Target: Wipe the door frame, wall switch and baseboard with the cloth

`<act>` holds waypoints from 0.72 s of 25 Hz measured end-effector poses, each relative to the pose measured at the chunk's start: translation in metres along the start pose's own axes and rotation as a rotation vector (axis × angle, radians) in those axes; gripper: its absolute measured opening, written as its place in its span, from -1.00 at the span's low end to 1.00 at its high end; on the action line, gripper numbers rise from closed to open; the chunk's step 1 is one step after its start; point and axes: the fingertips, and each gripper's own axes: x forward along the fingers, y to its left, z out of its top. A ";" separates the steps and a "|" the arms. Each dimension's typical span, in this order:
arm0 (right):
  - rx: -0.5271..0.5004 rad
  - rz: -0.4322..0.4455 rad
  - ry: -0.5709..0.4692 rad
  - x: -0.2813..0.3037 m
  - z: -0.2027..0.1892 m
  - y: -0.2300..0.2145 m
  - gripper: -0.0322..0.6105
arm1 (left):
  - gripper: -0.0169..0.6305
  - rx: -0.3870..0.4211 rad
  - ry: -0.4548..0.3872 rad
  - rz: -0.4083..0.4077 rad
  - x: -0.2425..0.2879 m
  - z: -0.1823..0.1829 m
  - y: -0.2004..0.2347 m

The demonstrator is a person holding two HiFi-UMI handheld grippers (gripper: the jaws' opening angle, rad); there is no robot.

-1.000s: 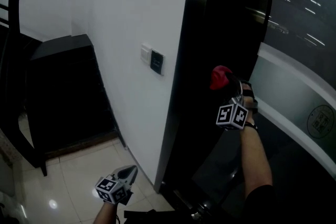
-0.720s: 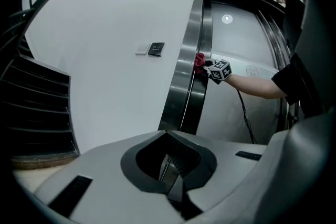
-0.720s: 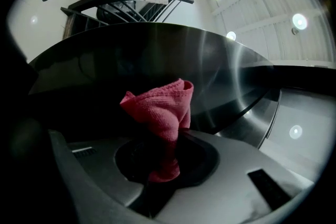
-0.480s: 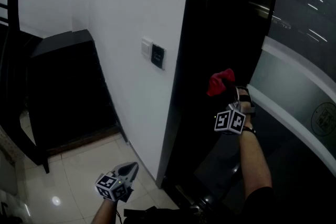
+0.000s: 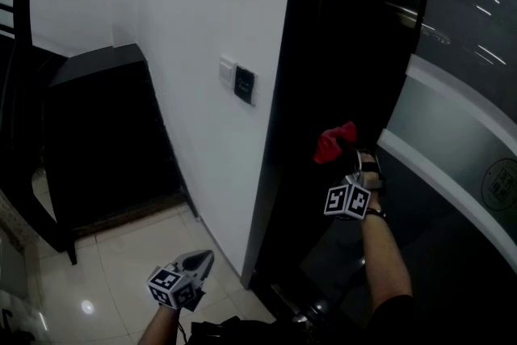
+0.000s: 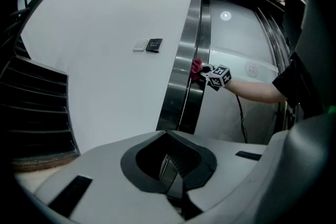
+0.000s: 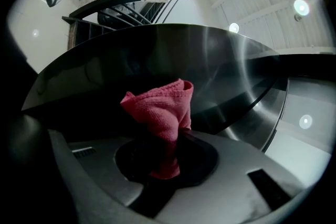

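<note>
The right tongs (image 5: 346, 161) are clamped on a red woven cloth (image 5: 334, 143), just right of centre in the head view. The cloth bunches up past the tong tips, and its folded top lies against the glossy dark metal door frame (image 5: 300, 125), which runs as a tall band from the top edge to the lower middle of the frame. In the right gripper view the cloth's lower end is pinched in the dark opening between the jaws at lower centre. Its crumpled upper part stands in front of the curved, shiny frame surface.

The left tongs (image 5: 199, 262) hang low at the bottom of the head view, left of centre, over the pale glossy floor tiles (image 5: 121, 262) and well apart from the frame. The left gripper view shows their jaws together at lower centre, with nothing between them.

On the white wall (image 5: 202, 12), left of the frame, a small black wall switch panel (image 5: 245, 83) sits in the upper middle, with a smaller white plate (image 5: 227, 73) touching its left side. Both are well apart from the cloth. A dark stepped cabinet (image 5: 105, 133) fills the left side. At the right edge, a dark glass door panel (image 5: 452, 36) carries a frosted band.
</note>
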 end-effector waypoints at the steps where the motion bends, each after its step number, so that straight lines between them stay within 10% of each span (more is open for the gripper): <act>1: 0.003 0.002 0.001 -0.001 0.000 0.003 -0.72 | -0.97 -0.001 0.002 0.001 -0.001 0.000 0.000; 18: 0.007 0.110 0.014 -0.011 -0.015 0.065 -0.72 | -0.97 -0.015 0.024 0.019 0.003 -0.011 0.002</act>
